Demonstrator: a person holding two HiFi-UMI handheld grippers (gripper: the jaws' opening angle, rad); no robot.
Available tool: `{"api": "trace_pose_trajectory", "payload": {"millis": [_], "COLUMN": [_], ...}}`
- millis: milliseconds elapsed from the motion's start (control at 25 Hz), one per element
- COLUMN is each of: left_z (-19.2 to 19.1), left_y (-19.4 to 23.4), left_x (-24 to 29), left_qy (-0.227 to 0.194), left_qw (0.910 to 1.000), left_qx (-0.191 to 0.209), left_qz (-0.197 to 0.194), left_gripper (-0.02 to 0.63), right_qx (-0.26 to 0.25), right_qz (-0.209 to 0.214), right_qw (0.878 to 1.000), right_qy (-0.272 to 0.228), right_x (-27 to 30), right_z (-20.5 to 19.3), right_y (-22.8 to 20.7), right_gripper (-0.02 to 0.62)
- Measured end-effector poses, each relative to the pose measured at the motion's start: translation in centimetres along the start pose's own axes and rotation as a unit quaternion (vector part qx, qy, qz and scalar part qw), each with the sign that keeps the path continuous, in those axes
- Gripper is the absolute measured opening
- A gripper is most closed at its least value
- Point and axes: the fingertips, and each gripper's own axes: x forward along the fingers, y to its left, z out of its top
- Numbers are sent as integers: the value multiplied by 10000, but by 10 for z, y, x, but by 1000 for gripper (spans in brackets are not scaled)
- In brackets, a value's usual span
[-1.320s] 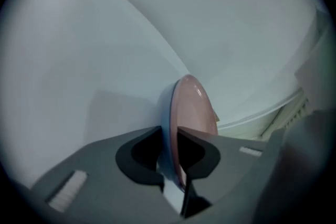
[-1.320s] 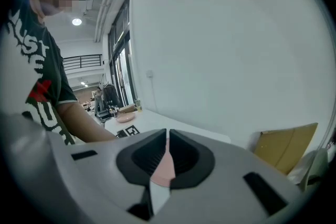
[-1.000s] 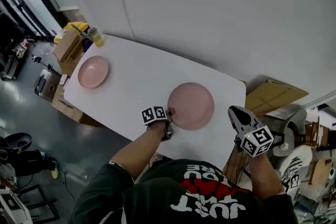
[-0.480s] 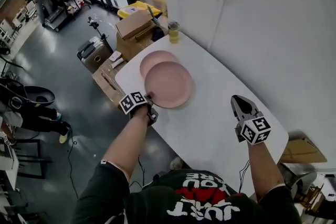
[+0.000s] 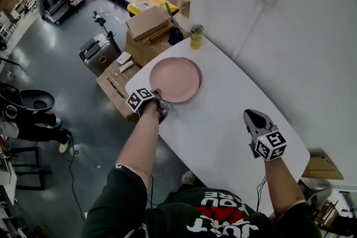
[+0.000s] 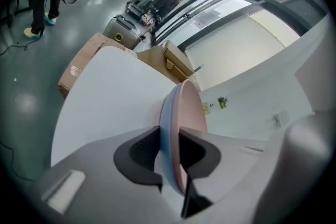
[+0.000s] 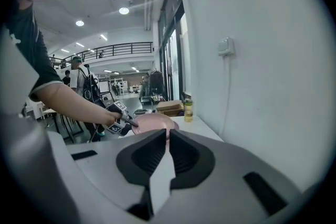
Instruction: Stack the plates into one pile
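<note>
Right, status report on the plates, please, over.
Left gripper jaws opening, pink plate rim between them. Right gripper shut, empty. Jar stands clear of plate.

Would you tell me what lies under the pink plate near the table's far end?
Only the white table shows around the pink plate, whose rim sits between the left gripper's opening jaws. Anything directly beneath it is covered.

Head view looks steeply down on the table (image 5: 223, 114); gripper views share the plate (image 5: 174, 79).
</note>
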Motion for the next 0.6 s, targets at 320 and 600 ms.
{"api": "trace_pose_trajectory", "payload": {"millis": [320, 600], "left_z": [-12, -21], "left_y": [-23, -21], "left_x": [31, 14], "left_qy": [570, 1073], "left_qw": [9951, 9711], "left_qx": [788, 2130], "left_qz": [-196, 86], "left_gripper": [115, 212], "right_qx": [55, 54], "right_qz": [-80, -127], "right_qw": [9998, 9998], "right_qy": [180, 152], "right_x": [-4, -9], "right_z": [-15, -16], "right_y": [1, 1], "right_gripper": [8, 8]}}
